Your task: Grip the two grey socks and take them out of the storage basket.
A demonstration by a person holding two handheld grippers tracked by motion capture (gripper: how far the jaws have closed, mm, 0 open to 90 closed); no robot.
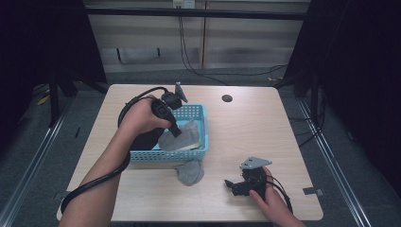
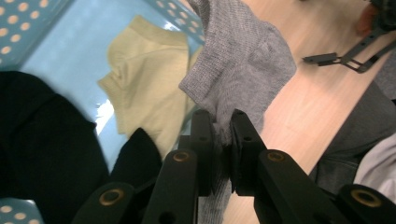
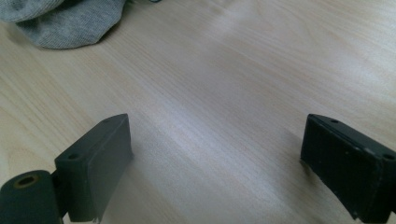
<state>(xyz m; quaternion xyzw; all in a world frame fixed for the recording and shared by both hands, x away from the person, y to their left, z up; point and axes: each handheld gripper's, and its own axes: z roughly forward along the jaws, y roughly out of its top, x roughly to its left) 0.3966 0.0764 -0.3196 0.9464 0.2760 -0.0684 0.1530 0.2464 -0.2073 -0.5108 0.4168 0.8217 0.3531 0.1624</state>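
From the high view, we judge the job to be partway through: socks are moving between the table and the blue basket [image 1: 198, 152], though we cannot tell from this moment alone whether the held sock is going in or coming out. Our left gripper [image 1: 176, 133] hangs over the basket with a grey sock [image 1: 182, 135] pinched in it. A second grey sock [image 1: 190, 172] lies on the table [image 1: 246, 123], just outside the basket's near wall, and looks like the piece not yet dealt with. Our right gripper [image 1: 229, 183] rests low on the table near the front edge, well apart from both socks.

In the left gripper view, we see the two black jaws clenched on a fold of the grey sock [image 2: 238, 70], which hangs above the basket's rim. Inside the basket [image 2: 60, 51] lie a pale yellow sock [image 2: 147, 86] flat on the blue floor and a black garment [image 2: 46, 144] bunched beside it, the two touching.

In the right gripper view, we see our jaws standing wide apart with nothing between them, only bare table [image 3: 224, 93] beneath. The loose grey sock [image 3: 60, 21] sits ahead of them near the upper left corner, untouched. We reckon that one is left for the free gripper.
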